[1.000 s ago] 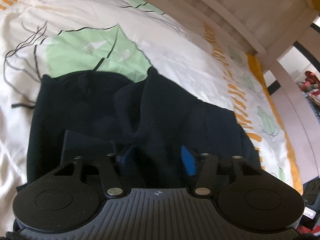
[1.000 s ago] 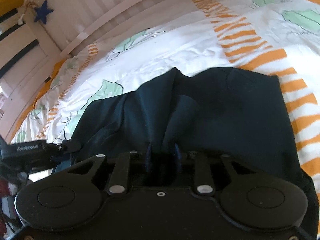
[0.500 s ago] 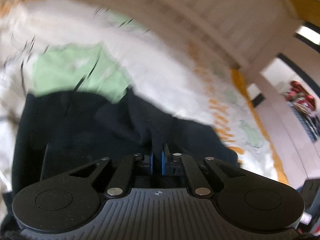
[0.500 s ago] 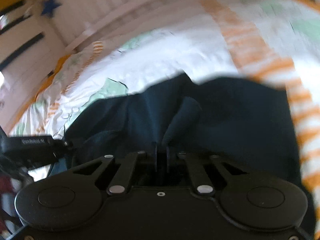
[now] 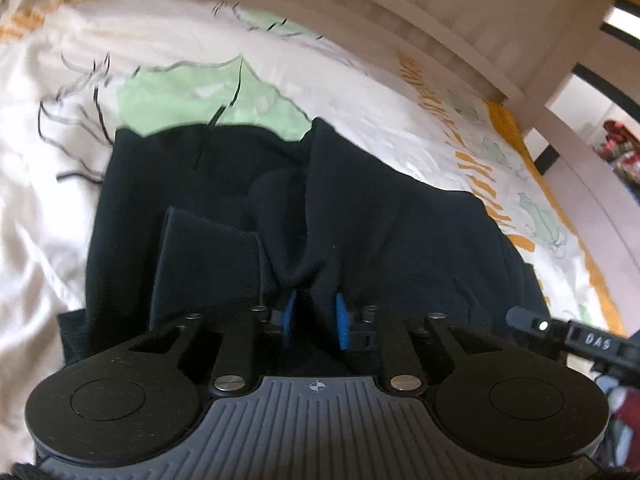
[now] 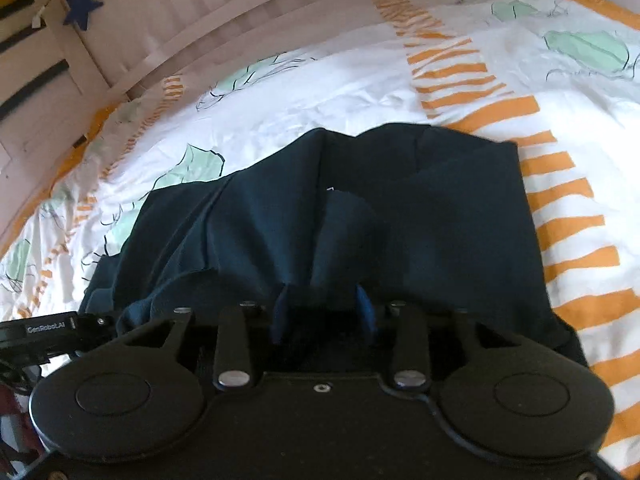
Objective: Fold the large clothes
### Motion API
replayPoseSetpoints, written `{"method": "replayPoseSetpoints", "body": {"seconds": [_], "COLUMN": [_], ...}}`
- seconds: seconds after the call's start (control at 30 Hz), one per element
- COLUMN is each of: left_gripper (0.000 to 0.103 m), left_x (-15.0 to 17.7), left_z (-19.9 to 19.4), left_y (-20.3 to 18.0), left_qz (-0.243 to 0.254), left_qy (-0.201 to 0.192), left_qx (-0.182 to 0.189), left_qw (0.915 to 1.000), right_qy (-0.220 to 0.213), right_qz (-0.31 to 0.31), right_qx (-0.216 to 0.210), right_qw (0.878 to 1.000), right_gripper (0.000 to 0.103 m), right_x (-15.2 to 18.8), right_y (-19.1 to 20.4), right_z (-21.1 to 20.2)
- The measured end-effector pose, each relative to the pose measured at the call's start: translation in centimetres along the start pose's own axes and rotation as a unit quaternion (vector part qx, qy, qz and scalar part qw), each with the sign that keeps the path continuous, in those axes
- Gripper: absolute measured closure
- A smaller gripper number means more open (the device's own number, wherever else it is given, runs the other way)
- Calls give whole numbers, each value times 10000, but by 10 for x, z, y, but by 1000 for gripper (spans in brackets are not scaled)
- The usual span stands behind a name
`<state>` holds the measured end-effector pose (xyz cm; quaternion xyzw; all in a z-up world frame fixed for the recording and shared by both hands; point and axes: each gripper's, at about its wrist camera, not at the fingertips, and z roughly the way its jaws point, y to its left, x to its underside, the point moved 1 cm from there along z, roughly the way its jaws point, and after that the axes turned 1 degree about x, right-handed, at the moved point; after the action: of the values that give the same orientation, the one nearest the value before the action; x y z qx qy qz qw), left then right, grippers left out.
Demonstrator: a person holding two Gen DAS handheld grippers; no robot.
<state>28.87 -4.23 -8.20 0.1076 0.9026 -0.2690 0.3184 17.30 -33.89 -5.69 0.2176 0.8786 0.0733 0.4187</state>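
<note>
one dark navy garment (image 5: 400, 220), large, heaped on the bed near its front edge, lying across the white bedsheet (image 5: 360, 80) printed with green leaves and orange stripes. a ridge of cloth rises up the middle from both tools; a flat folded panel sits left of it in the left wrist view.

left gripper (image 5: 313, 320): jaws parted around a gathered fold, blue pads showing on either side of the cloth. half a second ago they stood nearly together on it, and a second ago wide apart, so the pinch now reads as loosening, though motion blur makes it hard to say whether the pads touch the fabric.

right gripper (image 6: 322, 312): jaws likewise apart with cloth bunched between; they were closer together half a second ago. judgement: both ends are being let go after a fold, and the heap looks to need smoothing.

views differ: the left wrist camera shows the folded panel and the other tool's tip at lower right; the right wrist camera shows the garment's straight right edge, a blue star (image 6: 82, 4) on the headboard (image 6: 180, 8), and the left tool at lower left.
</note>
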Motion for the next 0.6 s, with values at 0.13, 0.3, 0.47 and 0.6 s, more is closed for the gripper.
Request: {"method": "replayPoseSetpoints", "body": {"seconds": [0.13,0.3,0.47,0.6], "left_gripper": [57,27,5,2], "left_x": [4,21,39,56], "left_z": [-25,-61,-99,-124], "left_y": [-13,-25,-28,-29], "left_qz": [253,595,762,815], "left_qy": [-264,-477,-544,-557], "left_qx": [-69,-145,-386,-489], "left_qw": [9993,9970,9949,9939], "right_qy": [-297,-462,-505,-567], "right_qz": [-126,-172,-273,-222], "right_qx": [34,-155,-193,-255], "right_qw": [9995,9987,9982,9978], "right_gripper": [42,27,11,2], "right_x": [1,14,34,50], "right_y": [5,7,12,14], "right_z": [-18,-44,-75,-102]}}
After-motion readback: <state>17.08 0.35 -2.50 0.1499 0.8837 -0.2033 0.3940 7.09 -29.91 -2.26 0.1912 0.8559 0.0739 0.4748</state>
